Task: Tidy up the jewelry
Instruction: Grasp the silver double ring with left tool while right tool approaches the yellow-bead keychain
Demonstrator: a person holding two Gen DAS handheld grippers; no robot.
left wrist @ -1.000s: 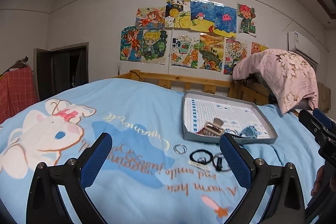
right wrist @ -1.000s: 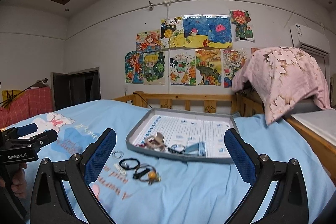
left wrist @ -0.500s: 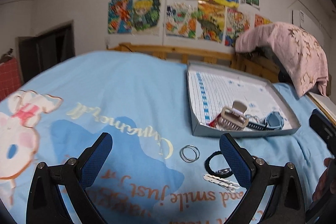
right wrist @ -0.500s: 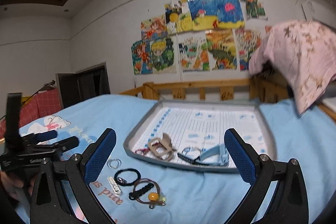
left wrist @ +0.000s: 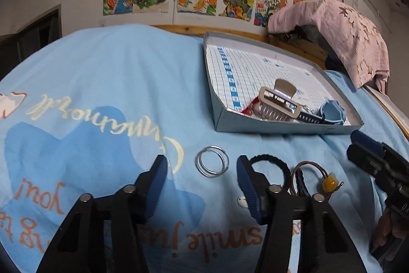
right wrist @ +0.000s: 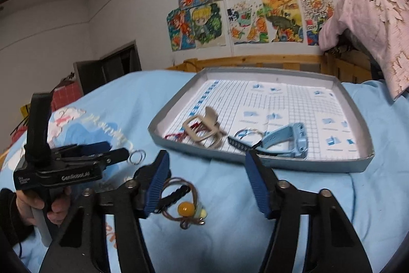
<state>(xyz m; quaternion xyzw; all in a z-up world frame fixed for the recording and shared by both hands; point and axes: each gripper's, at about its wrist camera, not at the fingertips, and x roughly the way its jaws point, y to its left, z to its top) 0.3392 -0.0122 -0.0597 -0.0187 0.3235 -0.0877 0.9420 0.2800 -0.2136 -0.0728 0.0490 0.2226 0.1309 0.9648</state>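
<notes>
1. The left gripper (left wrist: 202,174) hung low over the bed's blue blanket (left wrist: 107,83), its fingers apart and empty, with the silver rings (left wrist: 212,164) lying on the cloth just ahead of the gap between them. The rings were thin and flat on soft fabric, so I judged a closing pinch could gather blanket instead of metal, or skid the rings away.
2. The right gripper (right wrist: 207,186) also stood with fingers apart and holding nothing. The brown hair tie with the yellow bead (right wrist: 184,204) lay just inside its left finger, off centre; a close from there might have caught only one loop and let the bead swing free.
3. The black hair tie (left wrist: 269,169) lay touching the left gripper's right finger, so a sideways shift could have dragged it along.
4. The grey tray (right wrist: 358,163) sat just beyond the loose pieces and already held a beige claw clip (right wrist: 204,129) and a blue watch (right wrist: 283,138); a careless drop might have tangled with these or landed outside the low rim.
5. Both grippers worked near each other, so they might have bumped.
</notes>
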